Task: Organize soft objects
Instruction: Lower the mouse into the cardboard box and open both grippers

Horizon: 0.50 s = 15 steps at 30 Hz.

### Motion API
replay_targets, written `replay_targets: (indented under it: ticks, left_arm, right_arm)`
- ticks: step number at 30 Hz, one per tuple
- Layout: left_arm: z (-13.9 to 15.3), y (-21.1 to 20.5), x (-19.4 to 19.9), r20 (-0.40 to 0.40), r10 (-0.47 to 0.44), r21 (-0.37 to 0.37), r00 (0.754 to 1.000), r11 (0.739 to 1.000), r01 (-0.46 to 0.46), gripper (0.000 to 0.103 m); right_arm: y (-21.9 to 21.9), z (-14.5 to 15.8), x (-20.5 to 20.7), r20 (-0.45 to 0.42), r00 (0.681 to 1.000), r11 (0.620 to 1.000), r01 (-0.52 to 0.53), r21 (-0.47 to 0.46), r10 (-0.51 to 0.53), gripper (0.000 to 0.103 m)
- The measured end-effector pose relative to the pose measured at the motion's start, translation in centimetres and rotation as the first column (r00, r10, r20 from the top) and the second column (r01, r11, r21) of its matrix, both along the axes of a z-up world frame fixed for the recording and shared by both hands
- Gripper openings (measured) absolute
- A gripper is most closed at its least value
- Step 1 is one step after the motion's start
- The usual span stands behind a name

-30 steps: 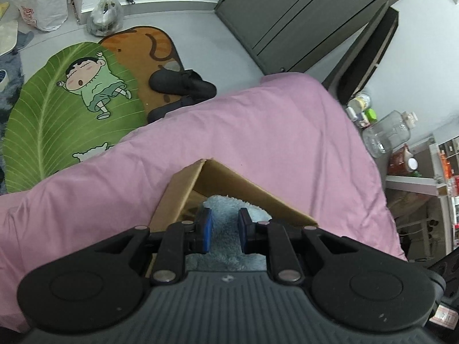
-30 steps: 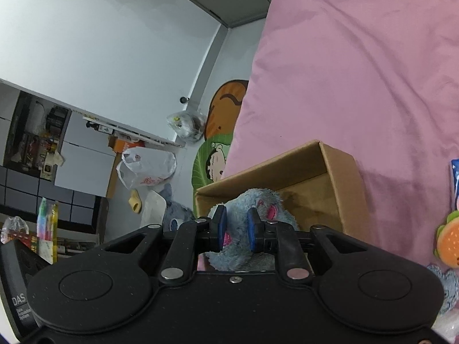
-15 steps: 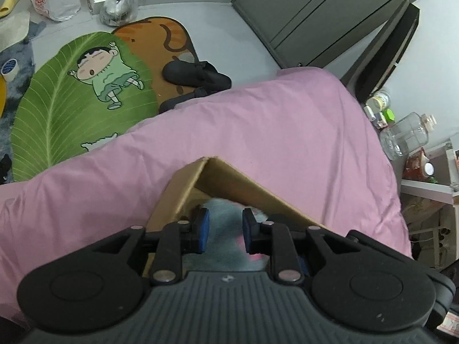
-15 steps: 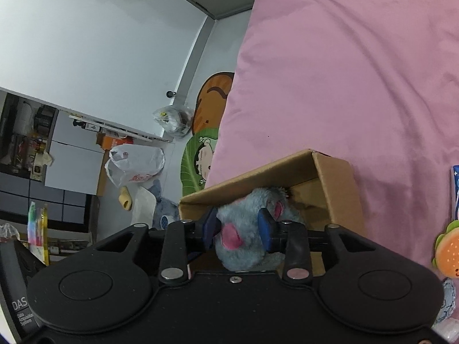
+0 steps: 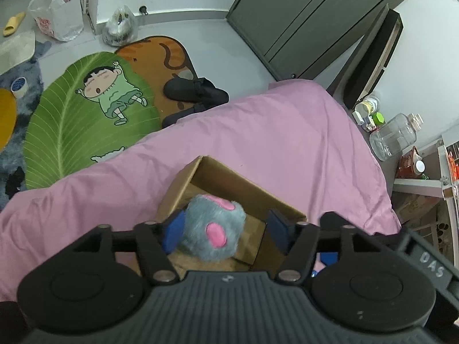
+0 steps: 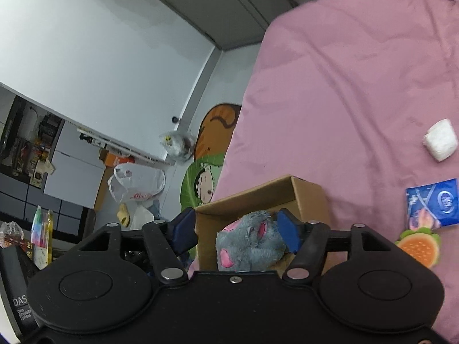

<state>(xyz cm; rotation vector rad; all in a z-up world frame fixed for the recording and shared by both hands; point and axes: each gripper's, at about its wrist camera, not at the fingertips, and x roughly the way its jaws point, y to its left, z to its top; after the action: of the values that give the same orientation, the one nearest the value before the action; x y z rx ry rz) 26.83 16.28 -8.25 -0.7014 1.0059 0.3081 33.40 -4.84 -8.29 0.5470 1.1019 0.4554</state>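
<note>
A fluffy grey plush toy with pink patches (image 5: 213, 230) is seen inside the open brown cardboard box (image 5: 229, 177) at lower centre, on the pink bedspread (image 5: 272, 137). The jaws of the left gripper (image 5: 226, 228) and right gripper (image 6: 236, 230) have just been opening and stand apart, nothing gripped, the toy between them.

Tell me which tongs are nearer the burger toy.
Right. The right tongs hang left of the burger toy, the left tongs farther left over the box. Both have just been opening, plush between them.
</note>
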Motion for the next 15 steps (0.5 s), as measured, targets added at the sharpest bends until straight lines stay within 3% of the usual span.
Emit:
replay_targets:
  ticks: [2,4,6,10,15]
  left_arm:
    - [0.9,-0.3,-0.6,0.009,-0.010,0.026,1.000,1.000,0.010,0.071]
    - [2.0,-0.6,-1.2,0.030,-0.022,0.064,0.999,0.998,0.021,0.073]
    - [3.2,-1.0,-1.9,0.052,-0.030,0.108,0.998,0.994,0.024,0.075]
    - [4.9,-1.9,-3.5,0.110,-0.034,0.169,0.993,0.986,0.015,0.075]
    - [6.4,-3.1,-5.3,0.161,-0.063,0.218,0.985,0.975,0.027,0.078]
  right_arm:
    - [-0.2,1.0,-0.8,0.047,0.999,0.999,0.009,-0.033,-0.008,0.072]
    - [-0.7,2.1,-1.7,0.104,0.994,0.999,0.027,-0.044,-0.022,0.087]
    - [-1.4,3.2,-2.8,0.152,0.987,0.998,0.053,-0.047,-0.045,0.094]
    - [-2.6,5.1,-4.5,0.249,0.967,0.994,0.074,-0.083,-0.051,0.102]
    - [-4.4,6.8,-6.1,0.334,0.941,0.989,0.090,-0.114,-0.048,0.103]
